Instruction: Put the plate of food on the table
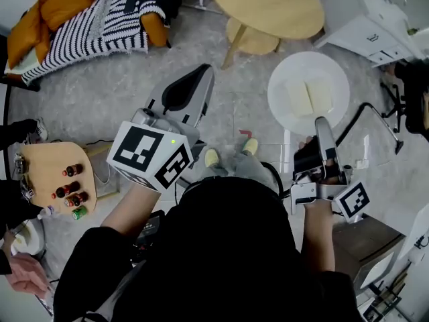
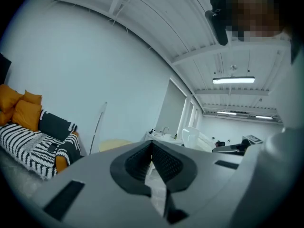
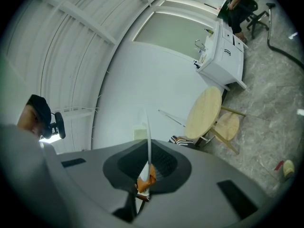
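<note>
A white plate [image 1: 308,89] carries two pale slices of food [image 1: 310,97] and hangs over the grey floor, just below the round wooden table [image 1: 268,5]. My right gripper [image 1: 322,125] is shut on the plate's near rim. In the right gripper view the plate [image 3: 147,127] shows edge-on as a thin white line running into the closed jaws of the right gripper [image 3: 148,152], and the table [image 3: 204,113] lies to the right. My left gripper [image 1: 200,76] is held out to the left of the plate, shut and holding nothing; in its own view the left gripper [image 2: 152,148] points at a far wall.
A wooden stool [image 1: 251,39] stands under the round table. A sofa with orange cushions and a striped blanket [image 1: 87,19] is at the upper left. A small side table with bottles [image 1: 53,173] sits at the left, a white cabinet [image 1: 369,25] at the upper right.
</note>
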`<state>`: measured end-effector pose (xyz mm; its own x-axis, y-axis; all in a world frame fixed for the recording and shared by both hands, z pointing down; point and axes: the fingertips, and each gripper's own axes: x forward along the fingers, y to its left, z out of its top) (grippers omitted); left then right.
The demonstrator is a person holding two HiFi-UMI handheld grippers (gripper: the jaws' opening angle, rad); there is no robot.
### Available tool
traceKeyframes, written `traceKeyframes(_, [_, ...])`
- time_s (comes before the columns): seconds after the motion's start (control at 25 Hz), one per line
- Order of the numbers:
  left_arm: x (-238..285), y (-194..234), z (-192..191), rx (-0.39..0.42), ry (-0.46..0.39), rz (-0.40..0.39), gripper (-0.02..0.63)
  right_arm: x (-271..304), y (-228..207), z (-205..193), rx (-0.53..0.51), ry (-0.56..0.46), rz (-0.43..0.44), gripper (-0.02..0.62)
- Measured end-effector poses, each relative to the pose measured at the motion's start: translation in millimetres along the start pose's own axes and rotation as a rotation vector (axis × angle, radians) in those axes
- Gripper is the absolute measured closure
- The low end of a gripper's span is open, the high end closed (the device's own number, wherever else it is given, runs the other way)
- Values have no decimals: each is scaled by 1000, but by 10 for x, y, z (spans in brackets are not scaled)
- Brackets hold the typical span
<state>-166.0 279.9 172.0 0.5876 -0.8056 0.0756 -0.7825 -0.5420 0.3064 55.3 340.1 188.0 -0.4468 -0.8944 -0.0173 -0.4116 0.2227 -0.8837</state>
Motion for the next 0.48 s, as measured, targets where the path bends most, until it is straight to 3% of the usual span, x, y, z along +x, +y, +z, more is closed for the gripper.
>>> traceKeyframes(0.2, [103, 17, 57, 7, -14, -40, 598, -20, -3, 42, -14, -39, -16, 577])
traceKeyframes(0.48, [46, 83, 187, 21, -43, -30, 598, 19, 67, 67, -25, -64, 5, 577])
